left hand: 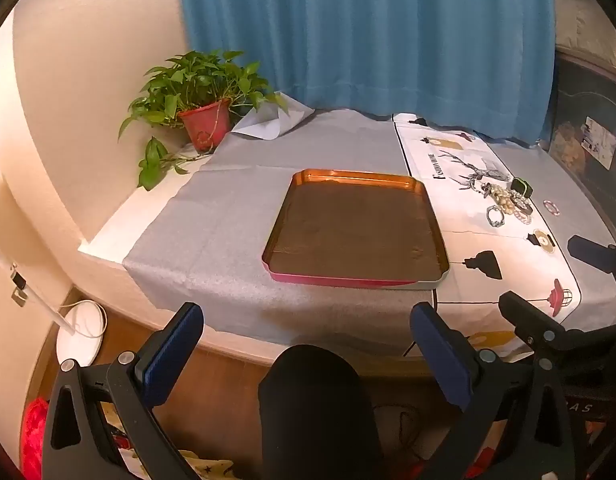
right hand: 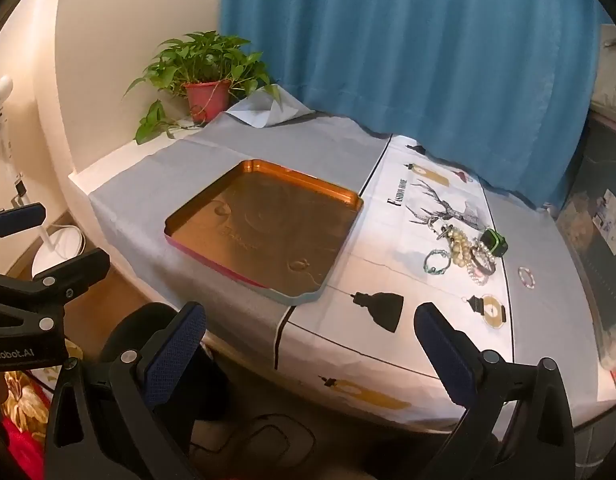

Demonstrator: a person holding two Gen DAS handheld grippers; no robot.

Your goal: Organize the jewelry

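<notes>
A copper-coloured empty tray [left hand: 428, 216] [right hand: 350, 200] lies on the grey cloth mid-table. To its right, on the white printed cloth, is a pile of jewelry [left hand: 506, 200] [right hand: 466, 254]: pearl beads, several bracelets, and a teal bracelet [right hand: 436, 262] at its left. A pink ring-shaped bracelet [left hand: 551, 207] [right hand: 526, 277] lies apart to the right. A small black-and-green box [left hand: 522, 186] [right hand: 494, 242] sits behind the pile. My left gripper [left hand: 308, 344] is open and empty before the table's front edge. My right gripper [right hand: 308, 344] is open and empty, near the front edge.
A potted plant in a red pot [left hand: 206, 126] [right hand: 208, 100] stands at the back left corner. A blue curtain [left hand: 368, 32] hangs behind the table. A white fan base [left hand: 78, 340] stands on the floor at left. A dark knee [left hand: 314, 404] is below the table edge.
</notes>
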